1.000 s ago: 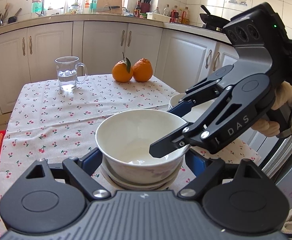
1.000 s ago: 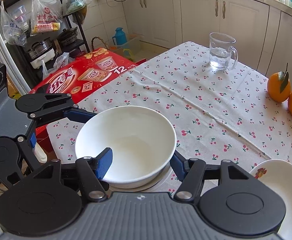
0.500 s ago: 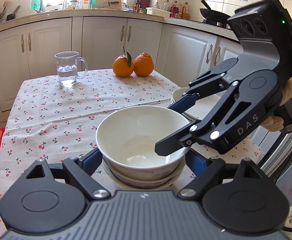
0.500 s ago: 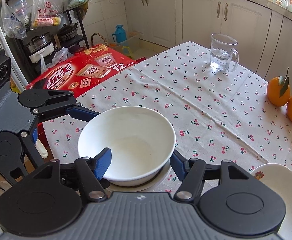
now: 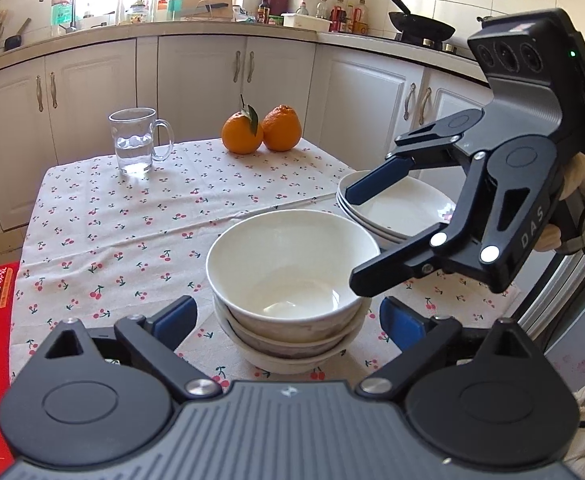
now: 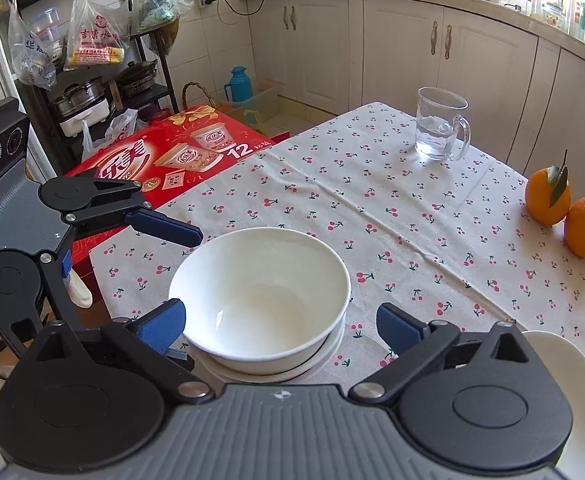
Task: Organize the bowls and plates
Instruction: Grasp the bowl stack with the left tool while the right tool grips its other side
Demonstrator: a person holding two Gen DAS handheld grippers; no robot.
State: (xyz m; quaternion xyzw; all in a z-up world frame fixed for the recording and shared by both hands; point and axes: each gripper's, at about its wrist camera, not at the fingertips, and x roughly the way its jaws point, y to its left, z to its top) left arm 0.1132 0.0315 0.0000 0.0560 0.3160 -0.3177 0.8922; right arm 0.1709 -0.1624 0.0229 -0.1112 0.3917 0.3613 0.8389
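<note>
Bowls (image 5: 292, 280) sit nested in a white stack near the table's front edge, with stacked plates (image 5: 396, 208) just beside them at the right edge. Right gripper (image 6: 280, 320) has just sprung wide — nothing gripped, pads clear of the rim. Left gripper (image 5: 288, 316) has opened too, straddling the stack without touching. Glass mug (image 5: 136, 144) and two oranges (image 5: 260, 132) line the far edge.

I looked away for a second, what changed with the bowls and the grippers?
The right gripper let go of the top bowl and its jaws have just been opening; the left gripper also widened. The bowl sits nested on the stack. Mug, oranges and plates stayed put.
</note>
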